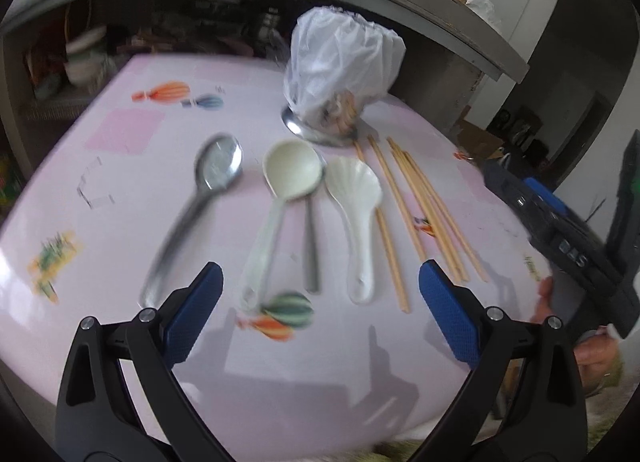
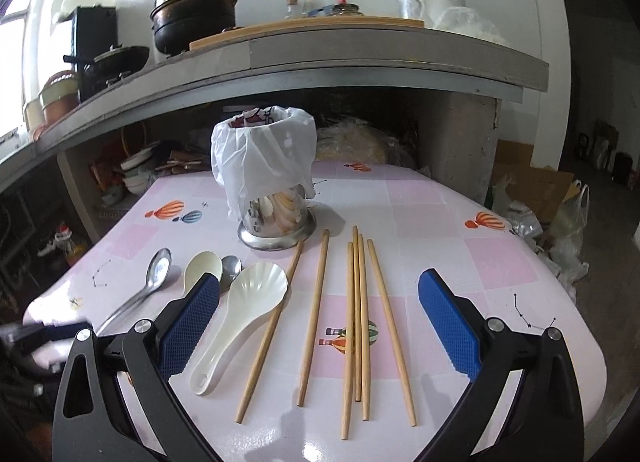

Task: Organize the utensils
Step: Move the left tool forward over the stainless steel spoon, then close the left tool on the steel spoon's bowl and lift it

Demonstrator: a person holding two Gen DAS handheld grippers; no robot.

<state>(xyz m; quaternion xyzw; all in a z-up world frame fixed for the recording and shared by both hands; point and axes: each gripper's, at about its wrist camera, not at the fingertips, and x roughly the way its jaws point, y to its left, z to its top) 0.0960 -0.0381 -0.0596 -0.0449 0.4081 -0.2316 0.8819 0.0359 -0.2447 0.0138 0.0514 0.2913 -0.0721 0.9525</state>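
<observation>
Six chopsticks (image 2: 357,318) lie on the pink surface (image 2: 500,270) in front of the bag-lined metal holder (image 2: 272,186), with four spoons (image 1: 352,198) left of them. We hold our left gripper (image 1: 320,314) and right gripper (image 2: 320,326) wide open, empty.

Blurred pale characters, roughly "D&S", stand on the dark device (image 1: 576,258) at the table's right edge; nothing else reads.
</observation>
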